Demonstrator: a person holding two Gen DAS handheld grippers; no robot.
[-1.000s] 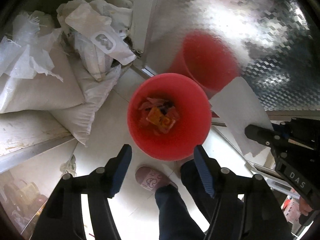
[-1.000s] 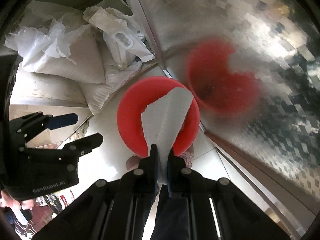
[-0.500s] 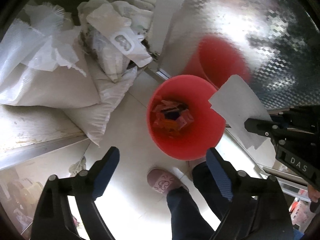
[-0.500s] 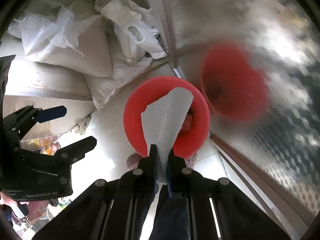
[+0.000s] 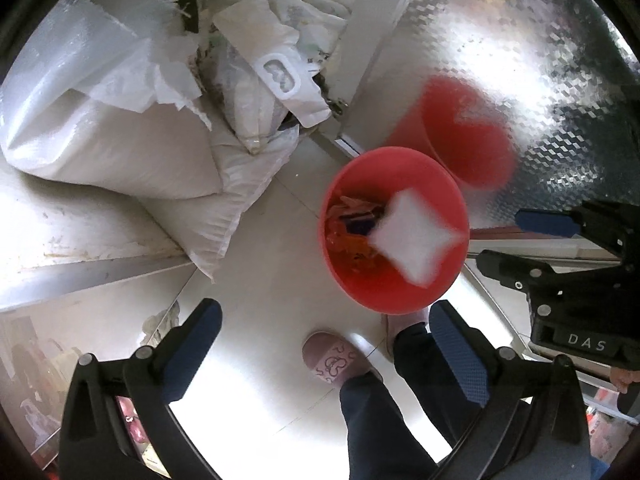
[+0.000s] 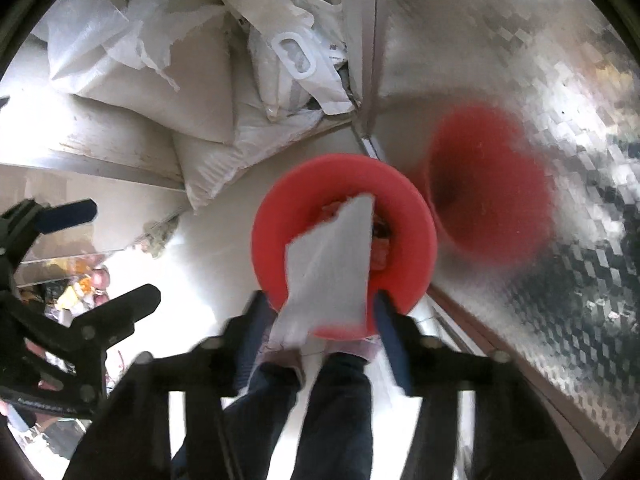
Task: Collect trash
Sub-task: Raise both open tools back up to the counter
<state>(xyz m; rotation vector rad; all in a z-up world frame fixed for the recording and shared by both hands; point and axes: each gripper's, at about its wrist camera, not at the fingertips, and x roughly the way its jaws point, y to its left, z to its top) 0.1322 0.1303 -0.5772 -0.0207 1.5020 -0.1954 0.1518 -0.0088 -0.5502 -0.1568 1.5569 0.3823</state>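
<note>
You are standing on a pale tiled floor (image 5: 276,280) in a corner, with a shiny patterned metal panel (image 5: 520,40) at your right that mirrors the bucket. Against the wall lie two large white woven sacks (image 5: 120,140), stacked, and on top of them one smaller white plastic bag (image 5: 276,76) with a cut-out handle. There is one red bucket (image 5: 436,292) on the floor just ahead of your feet, and it already holds a small heap of orange and red wrappers (image 5: 352,240); how many cannot be told.

One white paper sheet (image 6: 332,276) hangs over the bucket's mouth, blurred. In the right wrist view it sits between the fingers of your right hand-held gripper (image 6: 320,324), whose jaws are opening and no longer press on it. Your left hand-held gripper (image 5: 324,344) is spread wide, its jaws opening, with nothing between them. Both point down at the floor. One pink slipper (image 5: 336,360) shows plainly below the bucket.
</note>
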